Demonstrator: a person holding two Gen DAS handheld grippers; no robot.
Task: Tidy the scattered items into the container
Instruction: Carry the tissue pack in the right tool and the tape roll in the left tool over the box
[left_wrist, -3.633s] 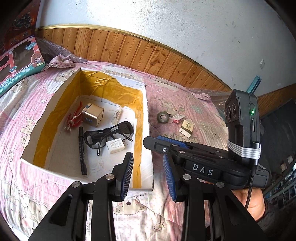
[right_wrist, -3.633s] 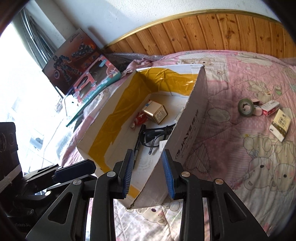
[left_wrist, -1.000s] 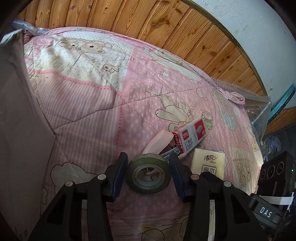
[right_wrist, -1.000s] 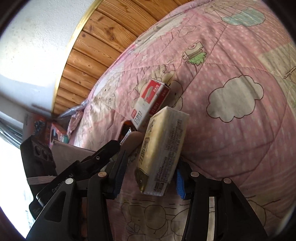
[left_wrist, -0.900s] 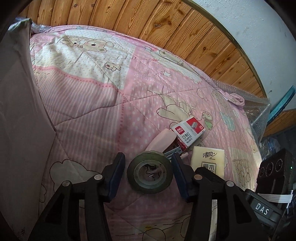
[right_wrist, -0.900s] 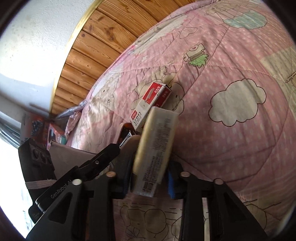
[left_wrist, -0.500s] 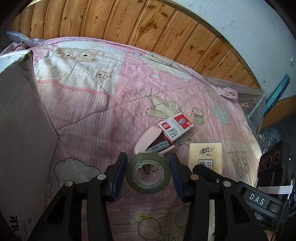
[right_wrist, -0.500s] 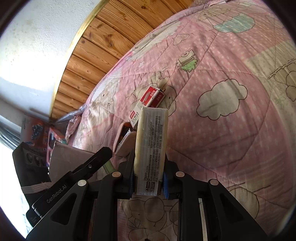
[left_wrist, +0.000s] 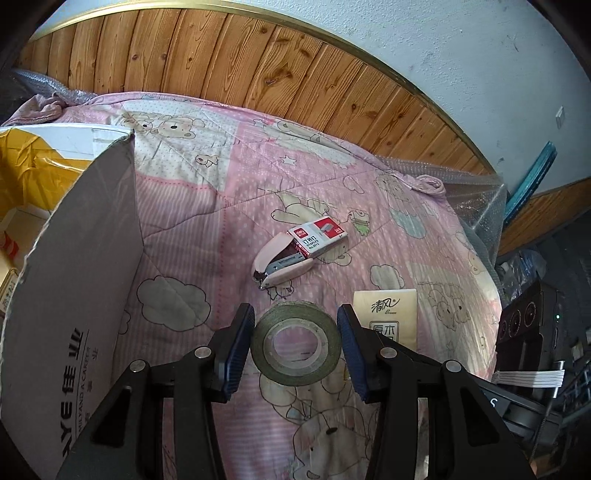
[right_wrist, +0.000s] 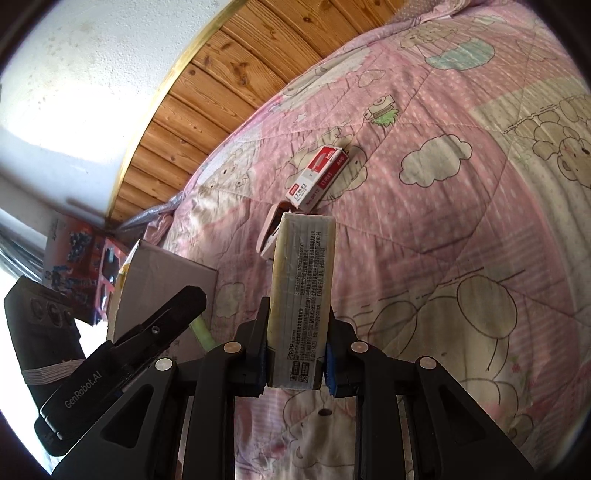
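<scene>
Above the quilt (left_wrist: 207, 206), both claws level.

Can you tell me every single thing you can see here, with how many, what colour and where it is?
roll of tape: one, grey-green, between the left gripper's fingers
tissue pack: one, pale yellow, clamped in the right gripper
box of staples: one, red and white, on the quilt
stapler: one, pink, on the quilt touching the box of staples
cardboard box: one, grey outside with yellow tape inside, at the left
quilt: one, pink with bears and clouds
wooden wall panels: brown, behind the bed
toy boxes: at least two, red, far left in the right wrist view
left gripper: black, blue pads
right gripper: black, blue pads
</scene>
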